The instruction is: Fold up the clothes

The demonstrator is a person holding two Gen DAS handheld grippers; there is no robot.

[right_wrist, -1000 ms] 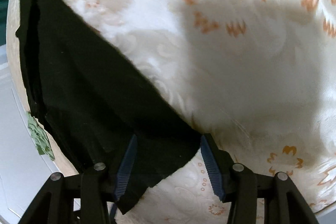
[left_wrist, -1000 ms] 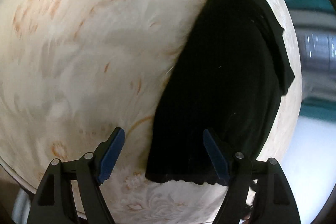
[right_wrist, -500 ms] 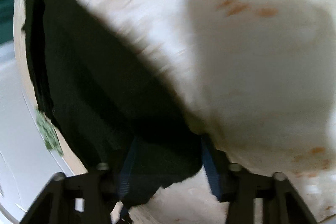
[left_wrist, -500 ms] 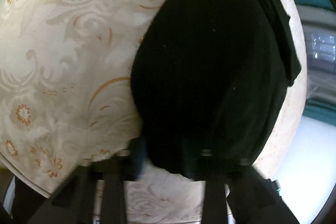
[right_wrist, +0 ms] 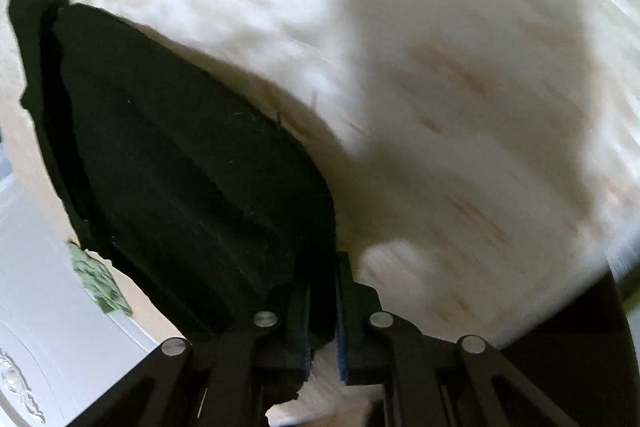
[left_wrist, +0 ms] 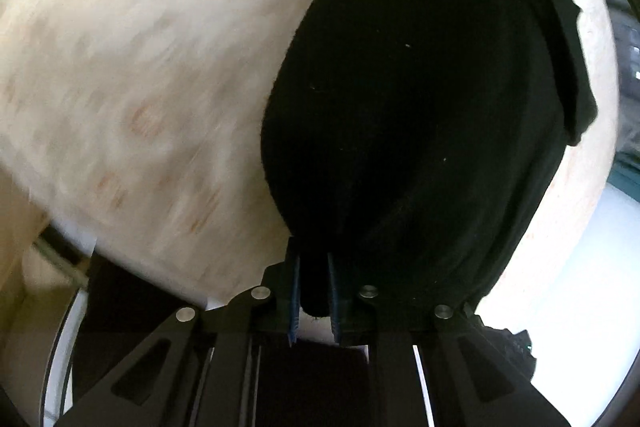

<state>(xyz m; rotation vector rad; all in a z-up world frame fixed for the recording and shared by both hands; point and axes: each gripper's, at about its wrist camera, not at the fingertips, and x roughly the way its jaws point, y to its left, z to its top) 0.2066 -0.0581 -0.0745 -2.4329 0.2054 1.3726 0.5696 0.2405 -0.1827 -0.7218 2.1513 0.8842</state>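
Where the black garment (left_wrist: 420, 107) lies on the cream patterned cloth (left_wrist: 140, 87), its near edge is gathered up into both my grippers. My left gripper (left_wrist: 314, 291) is closing, its blue pads pinching a bunched corner that hangs between them. My right gripper (right_wrist: 322, 311) is closing too, narrow, with the other corner caught between its fingers. The rest of the garment spreads away beyond my fingertips.
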